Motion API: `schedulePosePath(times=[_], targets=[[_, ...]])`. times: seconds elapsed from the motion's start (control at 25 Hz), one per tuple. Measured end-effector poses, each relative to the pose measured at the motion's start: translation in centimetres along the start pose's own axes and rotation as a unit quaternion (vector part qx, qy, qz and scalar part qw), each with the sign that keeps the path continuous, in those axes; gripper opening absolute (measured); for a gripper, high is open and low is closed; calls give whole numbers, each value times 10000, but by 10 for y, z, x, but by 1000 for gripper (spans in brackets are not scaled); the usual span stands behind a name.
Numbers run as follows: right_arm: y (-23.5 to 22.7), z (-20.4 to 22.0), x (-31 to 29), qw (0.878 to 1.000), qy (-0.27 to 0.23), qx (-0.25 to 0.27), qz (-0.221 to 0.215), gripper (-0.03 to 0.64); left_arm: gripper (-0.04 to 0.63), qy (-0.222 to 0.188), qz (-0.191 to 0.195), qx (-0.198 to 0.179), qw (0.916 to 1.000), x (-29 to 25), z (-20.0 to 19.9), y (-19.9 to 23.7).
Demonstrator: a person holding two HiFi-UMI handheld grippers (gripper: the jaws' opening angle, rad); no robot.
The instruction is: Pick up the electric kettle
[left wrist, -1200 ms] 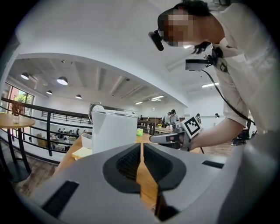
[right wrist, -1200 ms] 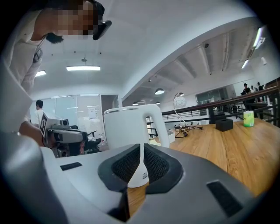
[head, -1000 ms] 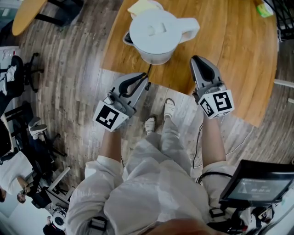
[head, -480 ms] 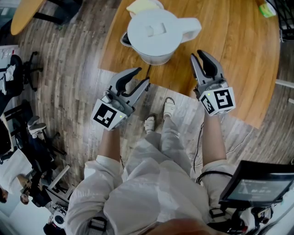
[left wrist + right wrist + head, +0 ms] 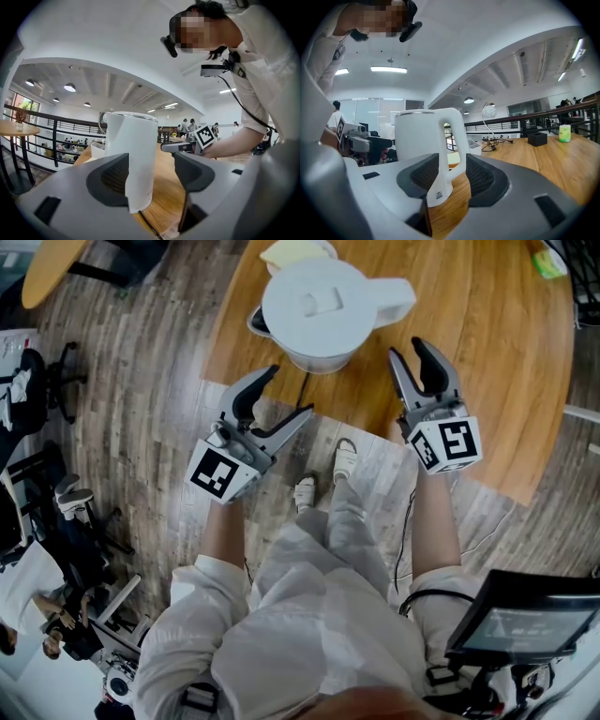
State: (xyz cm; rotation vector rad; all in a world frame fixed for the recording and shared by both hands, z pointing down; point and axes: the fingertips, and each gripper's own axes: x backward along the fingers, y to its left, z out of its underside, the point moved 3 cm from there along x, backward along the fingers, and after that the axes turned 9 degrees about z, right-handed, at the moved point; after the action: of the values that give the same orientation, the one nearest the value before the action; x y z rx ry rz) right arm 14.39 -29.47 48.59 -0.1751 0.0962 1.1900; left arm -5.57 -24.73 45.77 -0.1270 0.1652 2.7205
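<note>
A wooden table point(image 5: 487, 352) stands on grey plank floor point(image 5: 141, 381).

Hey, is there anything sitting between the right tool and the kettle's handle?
Nothing visible. Only bare table lies between the right tool and the kettle. The tool's jaws are opening and hold nothing; the handle stands a little ahead of them, in line with the gap.

Round wooden table point(image 5: 487, 362), upper centre and right of the head view. A white kettle point(image 5: 319, 306) stands upright near its lower-left edge. A dark cord point(image 5: 302, 385) runs from the kettle's base to that edge. A pale yellow item point(image 5: 286, 253) lies just behind the kettle. A green item point(image 5: 547, 262) sits at upper right, well apart, with a black box point(image 5: 538, 139) near it.
</note>
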Motion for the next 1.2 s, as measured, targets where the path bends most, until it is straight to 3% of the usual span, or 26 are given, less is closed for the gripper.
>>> schedulePosePath(times=[0.24,0.48,0.76,1.2], targets=[[-10,-10,-13,9997,-158,70,156,164,362,-63,-171,25,9998,0,-2,8],[-10,-21,-34,9977,-299,555,233,189,405,-165,-209,146,9995,-1,-2,17],[-11,-22,-55,9901,-474,1206,531,189,411,-125,-240,111,9996,-2,-1,21],[-9,-36,-85,9831,-825,1505,642,187,413,-77,-262,152,9995,-4,4,25]])
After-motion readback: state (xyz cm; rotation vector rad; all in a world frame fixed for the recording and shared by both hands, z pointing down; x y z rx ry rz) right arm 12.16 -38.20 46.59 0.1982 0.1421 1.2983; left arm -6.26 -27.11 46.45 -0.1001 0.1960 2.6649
